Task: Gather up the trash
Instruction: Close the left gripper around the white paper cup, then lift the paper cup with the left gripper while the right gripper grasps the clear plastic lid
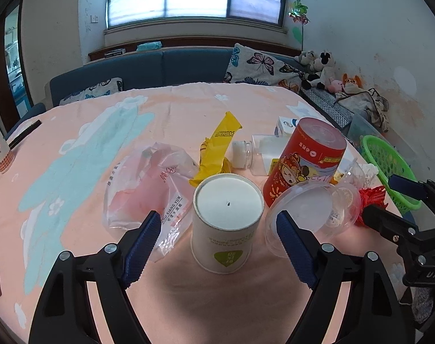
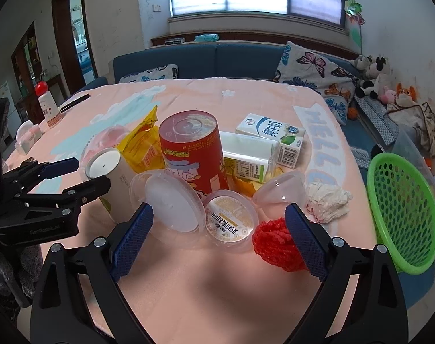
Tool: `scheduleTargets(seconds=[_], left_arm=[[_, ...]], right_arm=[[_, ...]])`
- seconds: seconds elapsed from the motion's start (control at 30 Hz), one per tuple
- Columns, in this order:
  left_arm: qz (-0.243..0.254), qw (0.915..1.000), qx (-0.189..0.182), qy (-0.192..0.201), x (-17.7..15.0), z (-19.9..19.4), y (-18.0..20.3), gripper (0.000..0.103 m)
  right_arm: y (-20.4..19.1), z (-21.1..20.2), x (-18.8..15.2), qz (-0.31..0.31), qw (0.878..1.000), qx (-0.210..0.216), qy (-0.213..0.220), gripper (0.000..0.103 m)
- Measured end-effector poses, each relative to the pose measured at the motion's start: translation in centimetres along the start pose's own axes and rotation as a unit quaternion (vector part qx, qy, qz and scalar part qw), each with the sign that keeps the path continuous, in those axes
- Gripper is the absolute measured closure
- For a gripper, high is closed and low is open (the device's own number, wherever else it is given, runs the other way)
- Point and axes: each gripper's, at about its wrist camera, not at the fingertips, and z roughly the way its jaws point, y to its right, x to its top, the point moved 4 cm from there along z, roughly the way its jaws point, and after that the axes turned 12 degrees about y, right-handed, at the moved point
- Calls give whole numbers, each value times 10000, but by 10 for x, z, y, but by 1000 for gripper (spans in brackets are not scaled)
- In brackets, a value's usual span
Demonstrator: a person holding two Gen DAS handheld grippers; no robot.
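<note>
Your green basket (image 2: 403, 215) sits at the table's right edge, nearest your right gripper (image 2: 217, 229), whose jaws gape wide around the small plastic tub (image 2: 231, 220). Your left gripper (image 1: 219, 235), also wide and empty, faces the upturned paper cup (image 1: 227, 220) standing dead ahead.

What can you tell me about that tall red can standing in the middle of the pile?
The red can is a tall cylinder standing upright on the pink tablecloth. Its wrap looks like glossy printed paper or plastic, red with a yellow band and a cartoon figure, and its flat top has a clear or pale lid. A white paper cup stands to its left, a clear plastic lid leans in front of it, and a yellow wrapper lies beside it. Neither gripper touches it.
</note>
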Motion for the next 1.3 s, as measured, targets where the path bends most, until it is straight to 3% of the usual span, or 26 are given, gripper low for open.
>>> scheduleTargets(seconds=[0.3,0.37,0.57,0.8,0.97,1.3], left_arm=[[-201,9987,-444,-159,-9,22,-4,40],[-113,9984,-518,-169,-10,24,-2,48],[18,9981,-613,-50,-10,19,0,48],[-172,9974,-689,134,-9,-3,-14,49],[-221,9969,-665,348,-4,-22,-30,49],[-339,9961,-601,557,3,-40,-63,49]], right_arm=[[-5,0,-11,26,9999,-10,-127,14],[-8,1,-12,-4,9999,-26,-143,15],[-19,1,-15,-129,9998,-70,-123,16],[-39,5,-18,-419,9989,-197,-32,16],[-47,17,-23,-452,9985,-307,-46,10],[-87,39,-34,-1232,9882,-900,128,4]])
